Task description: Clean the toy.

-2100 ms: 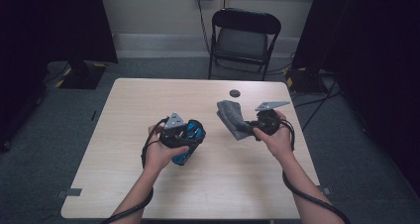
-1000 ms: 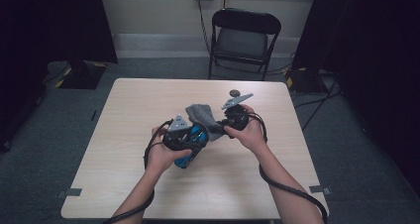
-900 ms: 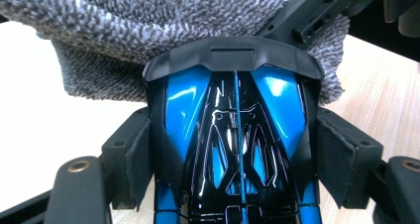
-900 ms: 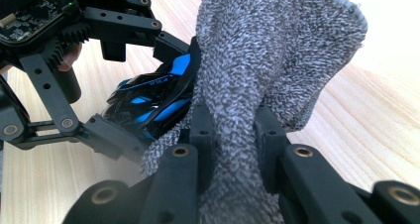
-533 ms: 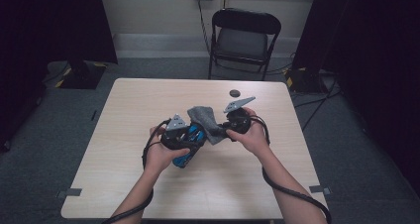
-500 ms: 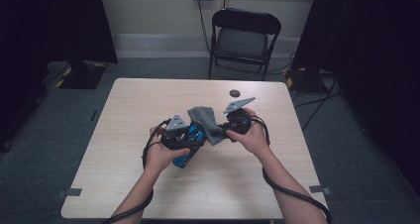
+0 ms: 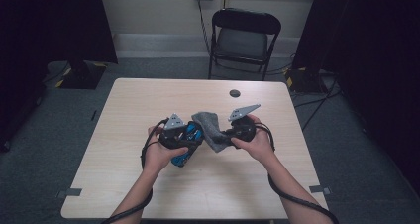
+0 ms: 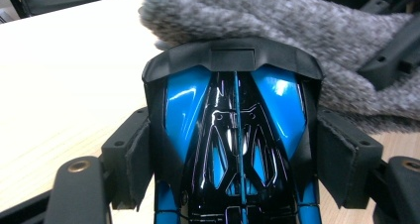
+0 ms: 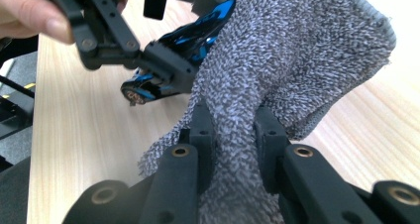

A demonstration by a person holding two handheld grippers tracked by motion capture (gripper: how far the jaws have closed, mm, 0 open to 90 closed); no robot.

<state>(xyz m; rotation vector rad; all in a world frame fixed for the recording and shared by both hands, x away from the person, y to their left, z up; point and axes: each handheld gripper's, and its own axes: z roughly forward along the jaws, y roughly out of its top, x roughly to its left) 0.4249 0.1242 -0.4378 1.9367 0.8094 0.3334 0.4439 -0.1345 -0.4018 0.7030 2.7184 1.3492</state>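
Observation:
My left gripper is shut on a glossy blue and black toy shell, held just above the middle of the table. In the left gripper view its pads press the shell's two sides. My right gripper is shut on a grey knitted cloth. In the right gripper view the cloth is pinched between the jaws of my right gripper and drapes onto the shell. The cloth lies over the shell's front end.
A small black disc lies near the table's far edge. Behind the table stands a black folding chair. Cables trail from both grippers toward the near edge. Bare tabletop lies to the left and right of the hands.
My right gripper has carried the cloth leftward from the right side of the table up against the shell, then shifted slightly lower on it. The left hand has stayed put.

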